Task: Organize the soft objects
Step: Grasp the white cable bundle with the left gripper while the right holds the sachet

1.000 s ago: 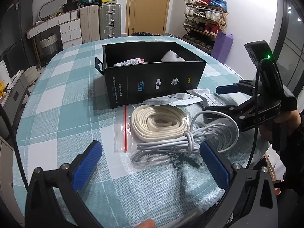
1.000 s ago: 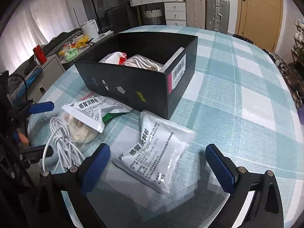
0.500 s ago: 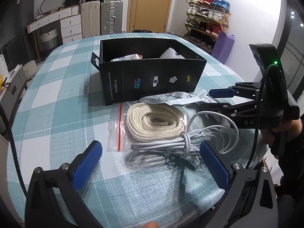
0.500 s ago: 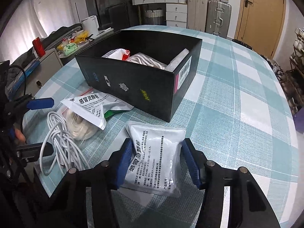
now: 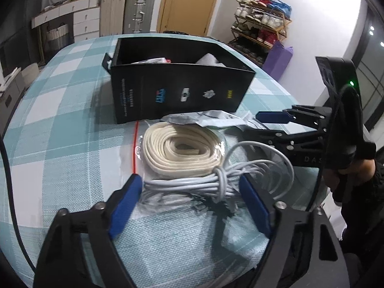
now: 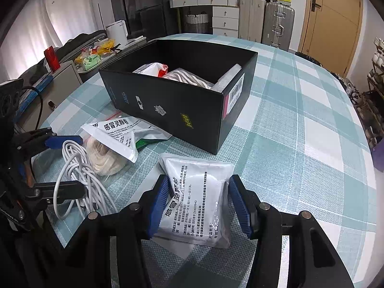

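Note:
My right gripper (image 6: 199, 204) is shut on a silver medicine pouch (image 6: 199, 192) that lies on the checked tablecloth, in front of an open black box (image 6: 192, 103) that holds a few soft items. My left gripper (image 5: 189, 204) is partly closed around a white cable bundle (image 5: 204, 184); its pads stand on either side of the bundle, and touch is unclear. Behind the cable lies a cream rope coil in a clear bag (image 5: 182, 148), with a second pouch (image 5: 208, 117) on its far edge. The box also shows in the left wrist view (image 5: 182, 88). The right gripper shows there too (image 5: 271, 122).
The round table's edge (image 6: 369, 168) curves close on the right. Suitcases (image 6: 266, 21) and white drawers (image 6: 223, 16) stand beyond the table. A shoe rack (image 5: 259, 31) and a purple bag (image 5: 278, 57) stand by the far wall.
My right gripper closed from wide open onto the silver pouch. My left gripper moved forward to the cable bundle and its jaws narrowed around it.

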`<state>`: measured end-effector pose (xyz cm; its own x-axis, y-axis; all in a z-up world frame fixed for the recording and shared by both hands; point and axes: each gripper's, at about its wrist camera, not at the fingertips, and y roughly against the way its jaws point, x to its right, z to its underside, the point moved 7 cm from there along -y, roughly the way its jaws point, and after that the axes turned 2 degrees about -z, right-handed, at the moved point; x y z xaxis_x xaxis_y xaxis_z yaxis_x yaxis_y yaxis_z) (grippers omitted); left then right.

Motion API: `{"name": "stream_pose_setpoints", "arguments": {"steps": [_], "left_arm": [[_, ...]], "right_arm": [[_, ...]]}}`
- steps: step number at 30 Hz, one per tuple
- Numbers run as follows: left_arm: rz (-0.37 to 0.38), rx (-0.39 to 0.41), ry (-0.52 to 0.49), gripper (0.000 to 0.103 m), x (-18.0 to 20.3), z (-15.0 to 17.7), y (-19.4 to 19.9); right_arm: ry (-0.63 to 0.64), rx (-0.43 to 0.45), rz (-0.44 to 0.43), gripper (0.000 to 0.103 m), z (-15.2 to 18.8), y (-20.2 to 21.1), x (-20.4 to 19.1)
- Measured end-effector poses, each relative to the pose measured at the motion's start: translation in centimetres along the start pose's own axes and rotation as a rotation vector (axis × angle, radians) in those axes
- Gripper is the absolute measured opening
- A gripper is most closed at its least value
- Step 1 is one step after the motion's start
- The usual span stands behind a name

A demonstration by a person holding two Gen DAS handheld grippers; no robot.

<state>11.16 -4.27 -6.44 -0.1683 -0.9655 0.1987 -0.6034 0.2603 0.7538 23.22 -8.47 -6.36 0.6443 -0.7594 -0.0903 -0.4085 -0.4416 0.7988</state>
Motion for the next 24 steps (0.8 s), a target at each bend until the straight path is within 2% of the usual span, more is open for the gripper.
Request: {"name": "stream_pose_setpoints", "arguments": {"steps": [5,7,14,15,16,24], "left_arm": [[0.004,0.011,0.004,0.074,-0.1,0.1,0.6],[0.009,0.025,0.010,0.068,-0.3,-0.1,1.0],[0.012,0.045,0.002,0.064,-0.6,-0.4,1.6],[0.016,0.049,0.003,0.063,-0.7,-0.5,1.8],[0.018,0.051,0.002,0.063,-0.7,-0.5,1.8],[0.018,0.052,-0.002,0.063,-0.6,-0.6,2.0]], "right_arm": [[0.004,0.004,-0.002,0.052,0.0,0.1,-0.2],[0.007,0.007,-0.004,0.050,0.0,0.2,-0.3],[0.026,0.026,-0.011,0.043,0.1,0.8,-0.6],[0.029,0.028,-0.015,0.030,0.1,0.9,-0.7],[0.033,0.025,-0.015,0.026,0.1,0.9,-0.8],[0.033,0.014,-0.023,0.026,0.5,0.7,-0.8]]}}
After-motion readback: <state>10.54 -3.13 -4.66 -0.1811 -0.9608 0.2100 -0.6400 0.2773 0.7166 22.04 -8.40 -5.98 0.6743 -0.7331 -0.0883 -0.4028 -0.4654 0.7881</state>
